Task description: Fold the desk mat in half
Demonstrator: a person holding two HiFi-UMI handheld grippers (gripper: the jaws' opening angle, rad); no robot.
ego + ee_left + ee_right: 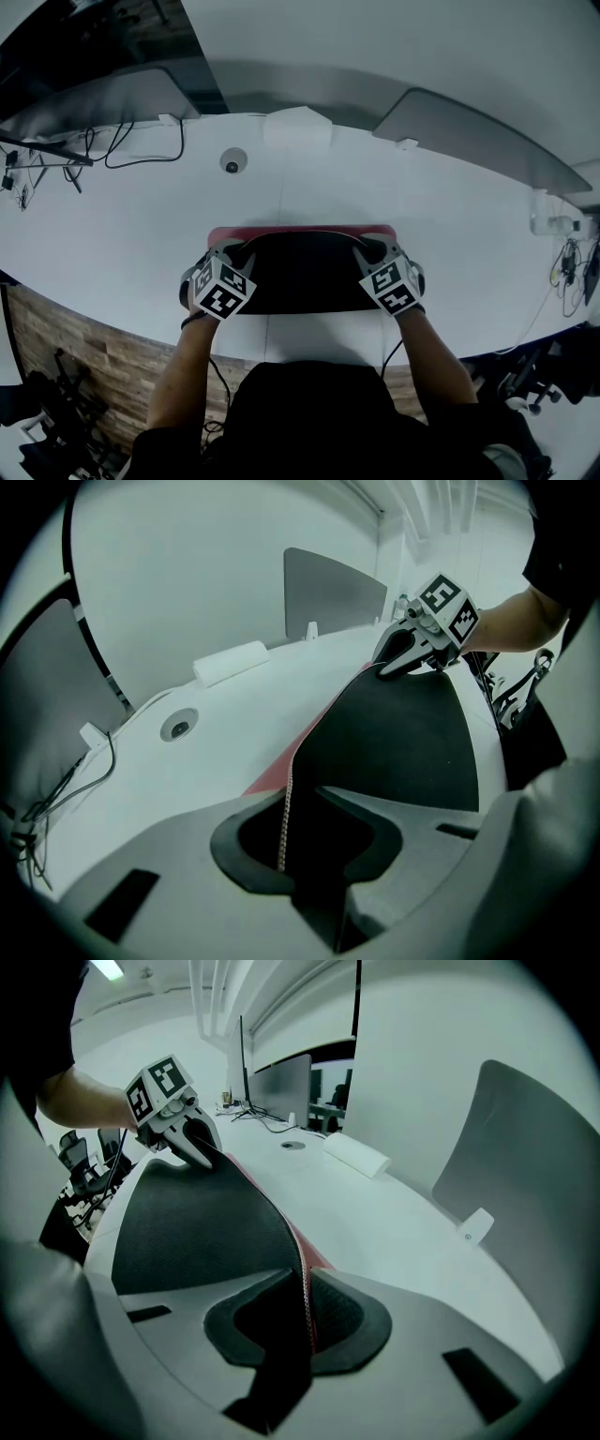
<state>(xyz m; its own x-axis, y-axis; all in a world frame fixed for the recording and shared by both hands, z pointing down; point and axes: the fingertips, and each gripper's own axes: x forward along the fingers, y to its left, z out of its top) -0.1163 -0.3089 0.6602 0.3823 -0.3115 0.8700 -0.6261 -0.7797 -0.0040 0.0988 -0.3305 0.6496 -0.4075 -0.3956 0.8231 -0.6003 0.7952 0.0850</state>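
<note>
Head view: left gripper [232, 253] and right gripper [373, 251], nearly closed, each pinch the desk mat [300, 274].

Long white desk [450, 216], small round cap [233, 161] set in it, white box [298, 127] at the back, grey screen [478, 141] behind, black wires [141, 155] at the left

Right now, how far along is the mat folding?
Mostly done: the mat is folded over, black underside up, with a red strip showing along its far edge. In hand: the left claw and right claw each hold a corner of the folded-over edge. Left: line up the edges and let go.
</note>
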